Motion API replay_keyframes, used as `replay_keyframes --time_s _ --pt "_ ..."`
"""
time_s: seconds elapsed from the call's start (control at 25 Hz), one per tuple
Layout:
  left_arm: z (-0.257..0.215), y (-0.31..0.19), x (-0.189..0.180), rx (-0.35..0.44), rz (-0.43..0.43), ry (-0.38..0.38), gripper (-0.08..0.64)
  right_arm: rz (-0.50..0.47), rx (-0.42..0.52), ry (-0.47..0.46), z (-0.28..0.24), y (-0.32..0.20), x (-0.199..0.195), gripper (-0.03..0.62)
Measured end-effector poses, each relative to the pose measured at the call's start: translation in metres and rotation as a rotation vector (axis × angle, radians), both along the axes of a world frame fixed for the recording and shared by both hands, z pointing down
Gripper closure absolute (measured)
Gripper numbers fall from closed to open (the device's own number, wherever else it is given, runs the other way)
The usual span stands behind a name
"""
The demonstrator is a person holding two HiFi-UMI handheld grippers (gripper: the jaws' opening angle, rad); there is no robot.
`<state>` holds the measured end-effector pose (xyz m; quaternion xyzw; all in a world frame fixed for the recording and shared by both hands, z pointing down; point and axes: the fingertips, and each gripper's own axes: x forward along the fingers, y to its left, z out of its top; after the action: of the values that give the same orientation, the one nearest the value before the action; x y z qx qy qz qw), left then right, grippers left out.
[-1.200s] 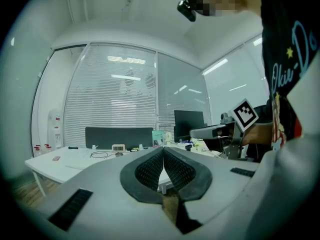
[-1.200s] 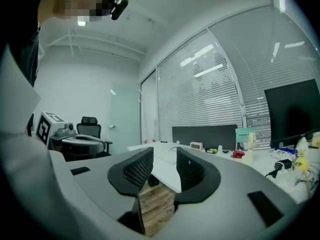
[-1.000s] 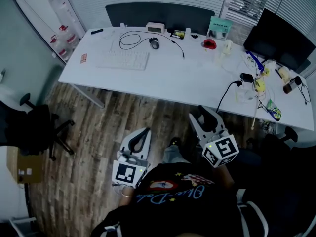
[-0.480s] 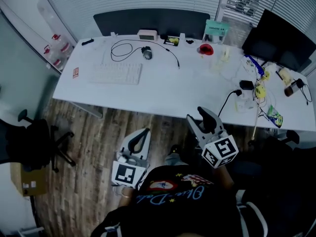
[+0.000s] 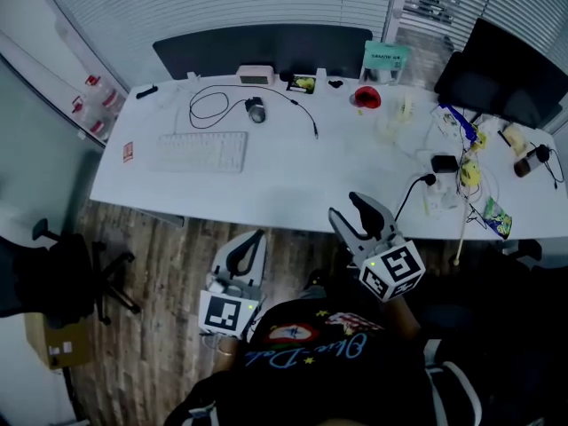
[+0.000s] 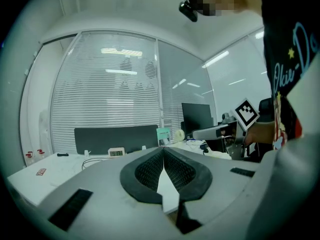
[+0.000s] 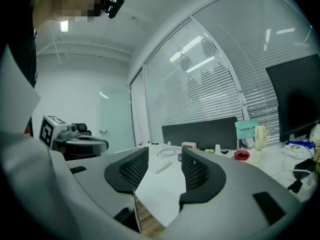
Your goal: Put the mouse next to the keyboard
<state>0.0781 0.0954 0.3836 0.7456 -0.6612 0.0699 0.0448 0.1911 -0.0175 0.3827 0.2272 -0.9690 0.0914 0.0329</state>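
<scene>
place: office | evidence: long white desk, keyboard, monitor, swivel chair, window blinds

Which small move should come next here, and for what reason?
Probably carry the right gripper forward over the desk toward the mouse: its jaws are opening with nothing between them, while the mouse lies beyond the keyboard, apart from it and far from the gripper.

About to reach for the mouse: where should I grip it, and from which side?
Probably take the mouse across its sides, from above: it lies flat on the desk, and its cable loops off beside it, so keep clear of that.
</scene>
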Motion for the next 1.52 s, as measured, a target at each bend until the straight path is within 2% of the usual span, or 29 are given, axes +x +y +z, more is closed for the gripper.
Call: replay_keyframes --time_s 0.44,0.76,1.12,1.52 --pt "0.009 -0.037 0.008 -0.022 0.032 -0.01 0.557 -0.021 -0.025 0.006 0.012 -0.028 -0.003 0.4" --pt "0.014 -0.057 -0.011 -0.027 0.048 0.002 0.557 -0.004 -0.032 0.021 0.017 -0.045 -0.017 0.396" --pt "0.009 -0.096 -0.067 -0.006 0.077 0.005 0.557 0.025 -0.029 0.05 0.014 -0.079 -0.067 0.382" --pt "0.005 -0.14 -0.149 0.016 0.088 0.002 0.557 0.054 -0.044 0.07 0.019 -0.125 -0.143 0.365"
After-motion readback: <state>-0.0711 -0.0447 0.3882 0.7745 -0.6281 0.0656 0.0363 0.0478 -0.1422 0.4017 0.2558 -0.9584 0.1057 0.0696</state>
